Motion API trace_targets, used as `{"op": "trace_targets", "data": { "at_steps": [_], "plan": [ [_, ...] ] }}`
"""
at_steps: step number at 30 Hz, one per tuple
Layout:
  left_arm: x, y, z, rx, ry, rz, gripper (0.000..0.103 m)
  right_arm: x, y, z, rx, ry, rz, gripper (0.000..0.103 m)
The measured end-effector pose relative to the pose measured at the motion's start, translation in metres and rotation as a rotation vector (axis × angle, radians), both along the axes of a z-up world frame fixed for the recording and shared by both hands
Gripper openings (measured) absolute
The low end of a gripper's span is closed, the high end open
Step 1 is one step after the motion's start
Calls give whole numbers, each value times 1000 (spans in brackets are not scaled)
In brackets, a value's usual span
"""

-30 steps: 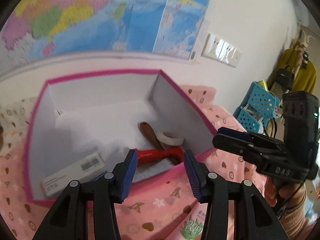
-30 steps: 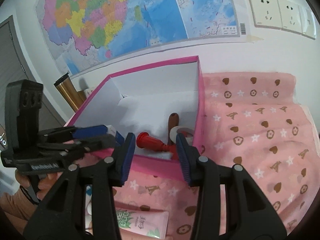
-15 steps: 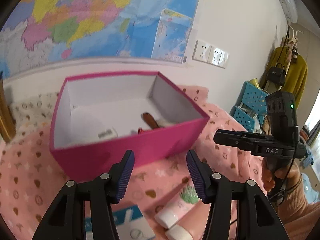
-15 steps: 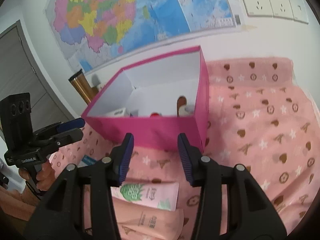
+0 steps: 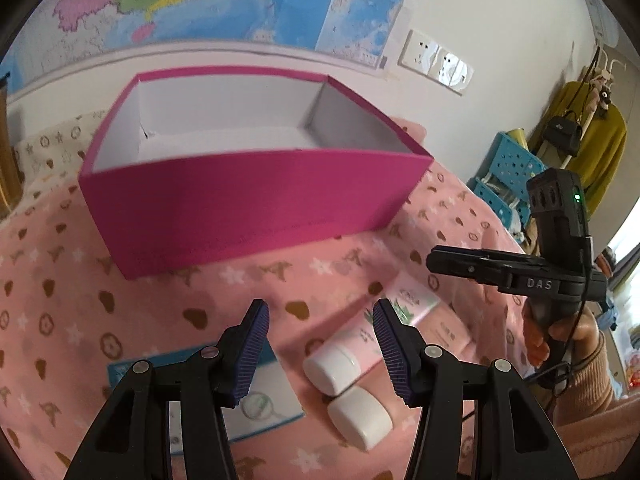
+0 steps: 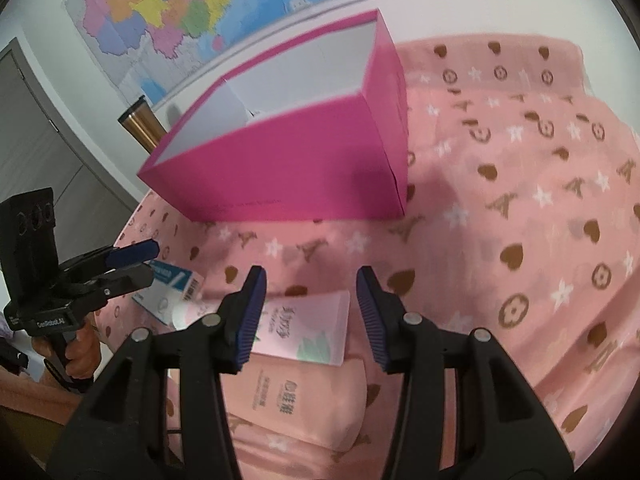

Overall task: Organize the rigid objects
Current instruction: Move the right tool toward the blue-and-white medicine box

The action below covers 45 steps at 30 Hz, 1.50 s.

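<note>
Tubes (image 5: 360, 348) come first — two pink cosmetic tubes with white caps lying side by side on the pink patterned cloth, near our left claw (image 5: 320, 344) and at about four o'clock from its centre in the left wrist view. Their long axes run from the caps at seven o'clock up toward one o'clock. Our right claw (image 6: 308, 312) hangs just over the flat crimped end of the upper tube (image 6: 304, 332), so we judge the right hand nearer for that one. Both claws stand spread, holding nothing. A blue-and-white carton (image 5: 256, 396) lies at the left claw's eight o'clock, partly under its finger. The pink box (image 5: 248, 208) sits at twelve o'clock, well apart from the tubes, its top open — the cloth between looks free for carrying.
</note>
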State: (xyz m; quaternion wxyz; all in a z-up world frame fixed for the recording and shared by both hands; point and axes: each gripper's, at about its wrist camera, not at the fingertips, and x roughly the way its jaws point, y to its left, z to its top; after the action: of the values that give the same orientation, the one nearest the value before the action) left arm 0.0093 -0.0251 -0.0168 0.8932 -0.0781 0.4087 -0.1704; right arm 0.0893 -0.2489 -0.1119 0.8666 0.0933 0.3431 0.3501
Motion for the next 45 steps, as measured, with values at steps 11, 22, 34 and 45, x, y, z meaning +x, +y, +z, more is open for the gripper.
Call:
{"op": "trace_targets", "data": {
  "at_steps": [11,22,34,45],
  "plan": [
    [-11,-1,-19,-18,81,4,55,3,-1,-21,-19,61,-5,49],
    [-23,27,-14,9,61,86,55,-10,20,-2,-1,-7,68,49],
    [-33,70,-13,62,56,239,55,-19,65,6,-25,-32,183,49],
    [-38,89,-30,29,123,248,55,-20,148,7,-125,-58,387,49]
  ]
}}
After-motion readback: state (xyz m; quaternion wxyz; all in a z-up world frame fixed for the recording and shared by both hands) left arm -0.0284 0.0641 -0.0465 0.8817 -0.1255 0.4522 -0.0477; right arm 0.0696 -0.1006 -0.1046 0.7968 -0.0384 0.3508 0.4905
